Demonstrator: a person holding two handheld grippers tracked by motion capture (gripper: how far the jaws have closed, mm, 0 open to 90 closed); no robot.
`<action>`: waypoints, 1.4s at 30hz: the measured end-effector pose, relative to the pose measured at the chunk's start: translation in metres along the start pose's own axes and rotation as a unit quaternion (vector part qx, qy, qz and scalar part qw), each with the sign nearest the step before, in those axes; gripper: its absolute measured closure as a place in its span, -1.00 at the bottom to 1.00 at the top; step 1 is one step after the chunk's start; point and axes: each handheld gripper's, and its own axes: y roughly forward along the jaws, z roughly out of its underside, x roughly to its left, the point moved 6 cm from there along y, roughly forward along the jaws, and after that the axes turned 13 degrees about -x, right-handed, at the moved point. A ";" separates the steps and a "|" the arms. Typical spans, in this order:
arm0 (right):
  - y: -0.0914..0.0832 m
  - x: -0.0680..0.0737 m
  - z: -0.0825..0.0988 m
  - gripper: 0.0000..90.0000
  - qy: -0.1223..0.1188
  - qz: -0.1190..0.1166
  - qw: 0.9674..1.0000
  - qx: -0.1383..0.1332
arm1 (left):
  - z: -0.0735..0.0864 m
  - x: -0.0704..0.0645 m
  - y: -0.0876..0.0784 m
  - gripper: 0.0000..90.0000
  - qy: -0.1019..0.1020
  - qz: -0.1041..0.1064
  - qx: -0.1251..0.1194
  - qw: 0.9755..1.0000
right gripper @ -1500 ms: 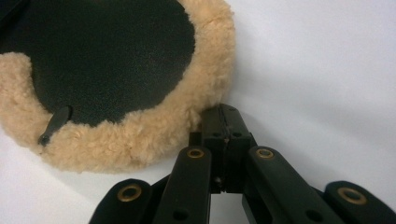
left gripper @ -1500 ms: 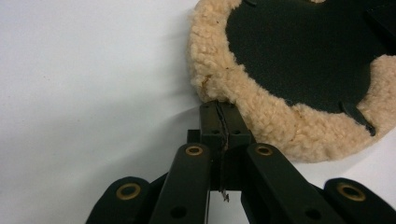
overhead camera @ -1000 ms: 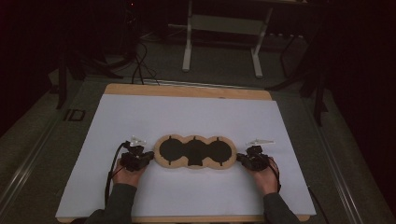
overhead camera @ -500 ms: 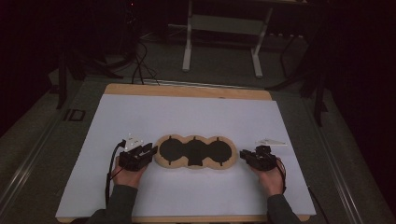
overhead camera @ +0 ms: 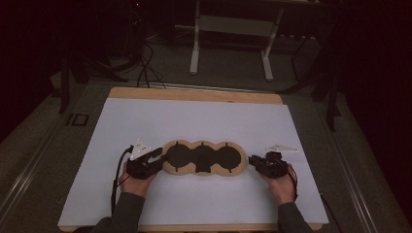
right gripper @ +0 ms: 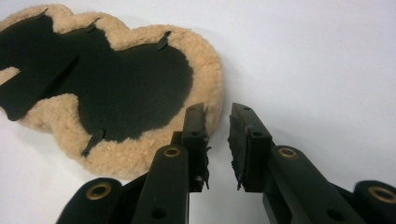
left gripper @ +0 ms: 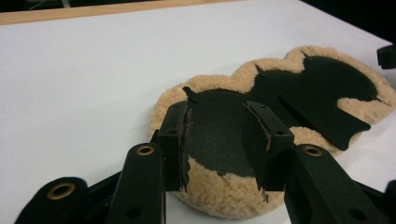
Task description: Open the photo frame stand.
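We've got the white tabletop (overhead camera: pixel 194 121) spread wide beyond both claws. Lying flat on it between the two claws is the fleece pad (overhead camera: pixel 203 158), tan and three-lobed, its black backing facing up. Our left claw (overhead camera: pixel 156 156) sits at the pad's left end, and its jaws have just been opening: they stand released, the pad's edge between them with neither pad pressing. Our right claw (overhead camera: pixel 253 161) has just been opening too, parted a little, just beside the pad's right end, nothing in it.

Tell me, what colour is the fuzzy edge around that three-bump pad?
The fuzzy edge is tan, like sheepskin, around a black middle. The left gripper view shows it best.
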 end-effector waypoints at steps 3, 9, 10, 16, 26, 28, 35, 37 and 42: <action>0.000 0.002 0.001 0.69 -0.006 0.000 1.000 0.002 | -0.002 -0.007 0.001 0.34 0.012 0.013 0.001 1.000; 0.001 0.003 0.001 0.70 -0.010 -0.002 1.000 0.001 | -0.004 -0.020 0.005 0.28 0.005 0.051 0.006 0.999; 0.000 0.003 0.001 0.70 -0.009 -0.002 1.000 0.001 | -0.005 -0.023 0.005 0.26 0.004 0.063 0.008 0.998; 0.000 0.003 0.001 0.69 -0.009 -0.003 1.000 0.001 | -0.004 -0.042 0.011 0.24 0.024 0.105 0.026 0.994; 0.000 0.003 0.001 0.69 -0.010 -0.002 1.000 0.002 | 0.007 -0.073 0.021 1.00 0.067 0.152 0.062 0.984; 0.000 0.003 0.001 0.69 -0.010 -0.002 1.000 0.002 | 0.011 -0.076 0.024 1.00 0.073 0.158 0.070 0.982; 0.000 0.003 0.002 0.69 -0.009 -0.002 1.000 0.003 | 0.022 -0.084 0.031 1.00 0.091 0.160 0.094 0.979; 0.000 0.003 0.002 0.69 -0.009 -0.002 1.000 0.004 | 0.026 -0.086 0.034 1.00 0.098 0.160 0.102 0.977; 0.000 0.003 0.002 0.69 -0.010 -0.002 1.000 0.004 | 0.034 -0.090 0.038 1.00 0.111 0.159 0.120 0.974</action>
